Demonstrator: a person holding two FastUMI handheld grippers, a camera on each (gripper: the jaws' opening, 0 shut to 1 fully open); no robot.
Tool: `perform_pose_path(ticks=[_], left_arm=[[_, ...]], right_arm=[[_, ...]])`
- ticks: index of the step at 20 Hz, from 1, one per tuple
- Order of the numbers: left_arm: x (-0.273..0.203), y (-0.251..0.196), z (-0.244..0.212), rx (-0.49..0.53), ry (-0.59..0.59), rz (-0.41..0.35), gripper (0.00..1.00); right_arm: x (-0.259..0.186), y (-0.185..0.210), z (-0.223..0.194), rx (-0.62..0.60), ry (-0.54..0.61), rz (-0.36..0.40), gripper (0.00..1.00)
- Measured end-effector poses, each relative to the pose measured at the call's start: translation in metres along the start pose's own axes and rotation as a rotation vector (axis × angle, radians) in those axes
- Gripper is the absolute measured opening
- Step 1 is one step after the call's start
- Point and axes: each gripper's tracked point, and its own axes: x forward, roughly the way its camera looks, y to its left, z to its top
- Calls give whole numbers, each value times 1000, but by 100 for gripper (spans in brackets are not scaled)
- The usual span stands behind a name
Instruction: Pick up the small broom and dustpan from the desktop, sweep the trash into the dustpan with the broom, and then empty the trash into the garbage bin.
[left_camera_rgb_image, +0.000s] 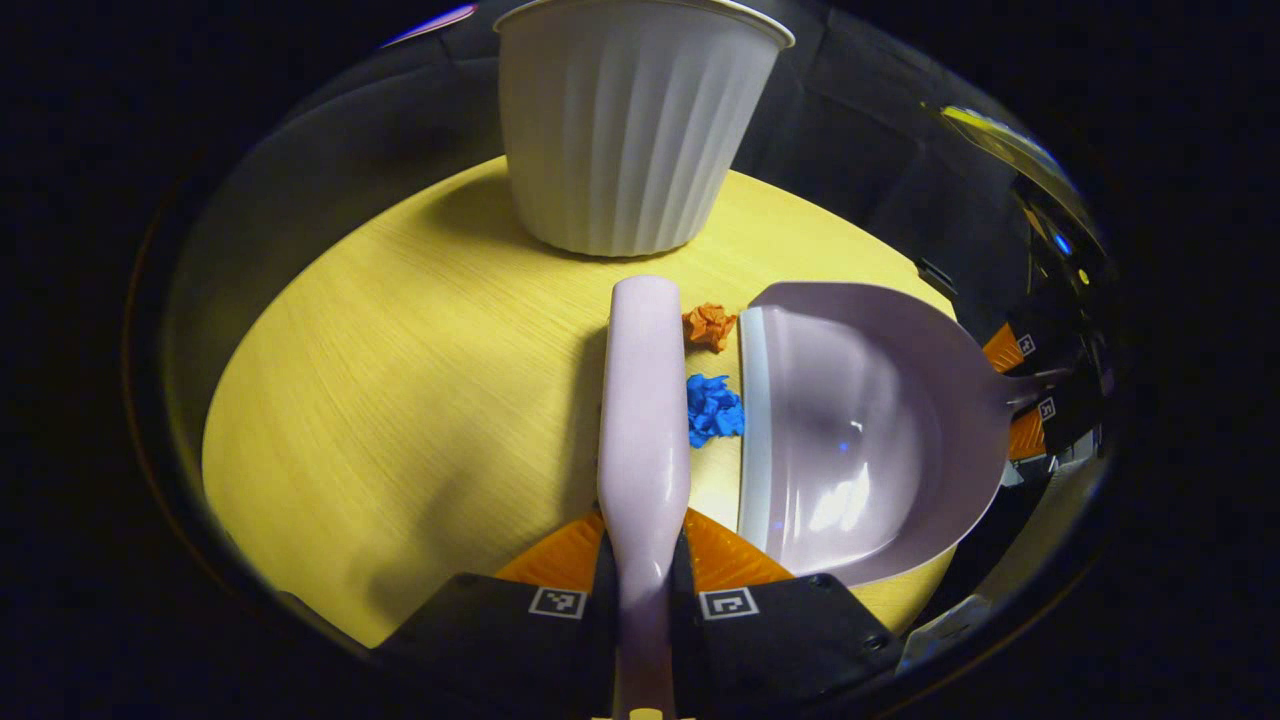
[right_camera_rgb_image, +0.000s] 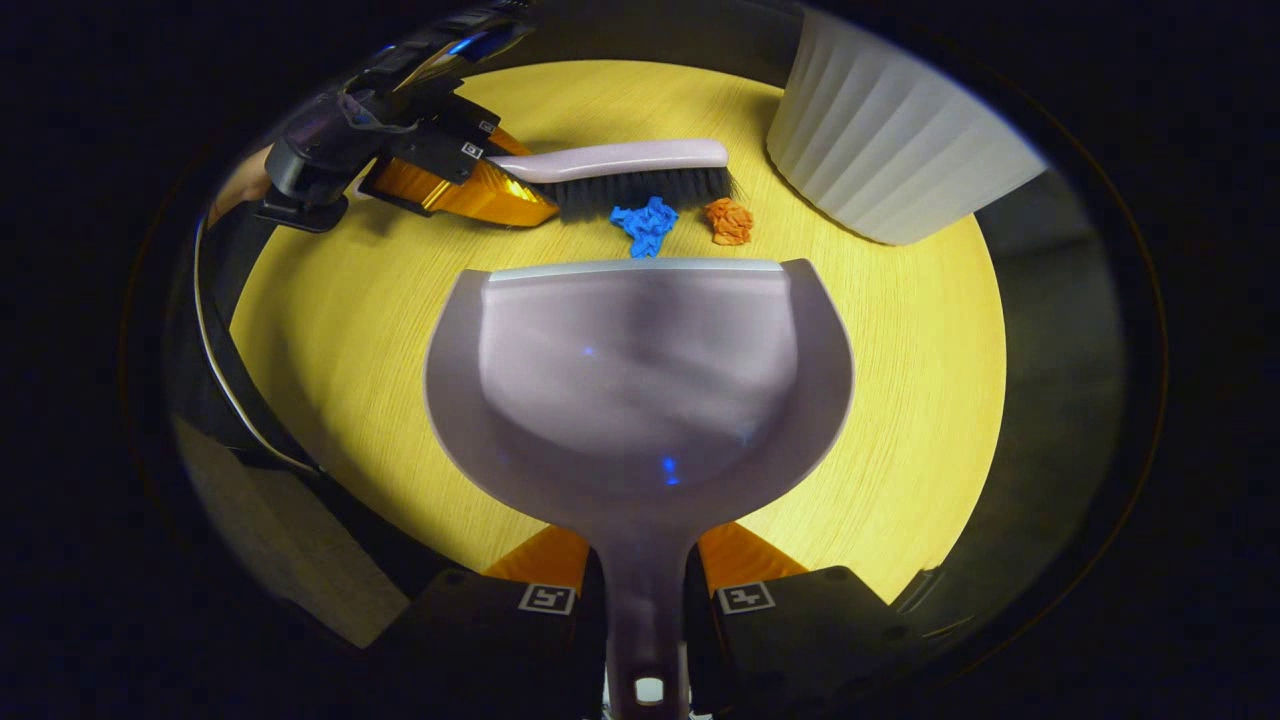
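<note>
Just scraps (right_camera_rgb_image: 648, 225) between broom (right_camera_rgb_image: 640, 175) and dustpan (right_camera_rgb_image: 640, 380).

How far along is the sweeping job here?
Done: the left gripper holds the broom and the right gripper holds the dustpan. In hand: the blue scrap and orange scrap lie between bristles and dustpan lip. Left: sweeping them in, emptying into the bin.
</note>
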Motion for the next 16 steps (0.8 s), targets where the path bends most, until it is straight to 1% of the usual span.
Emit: perform_pose_path(ticks=[2,3,4,5,6,7,9,10,11,12,13,14,16], left_arm=[[-2,-11,-1,8,7,-36,27],[-4,-19,-2,18,15,-61,27],[-8,-26,-3,32,21,-85,27],[-12,-32,-4,47,25,-108,27],[-16,-42,-5,53,34,-143,25],[-20,-50,-4,56,34,-170,27],[-24,-62,-6,62,44,-204,27],[-27,-65,-7,55,49,-200,29],[-32,-65,-8,39,50,-188,27],[-36,-64,-8,17,45,-172,27],[-43,-62,-6,-8,35,-151,27],[-49,-61,-5,-30,27,-133,25],[-63,-59,-2,-73,-2,-94,27]], right_arm=[[1,2,1,22,-11,1,32],[2,2,2,24,-16,1,36],[2,3,2,23,-23,3,37],[3,2,1,20,-26,4,37],[3,2,2,18,-35,6,32],[4,2,3,14,-40,8,37],[4,2,4,2,-54,11,37],[5,2,3,3,-64,14,37],[8,1,1,5,-79,15,37],[11,1,1,7,-96,15,32],[13,2,0,9,-112,16,36],[15,3,-1,13,-130,19,32],[18,5,-1,37,-168,26,36]])
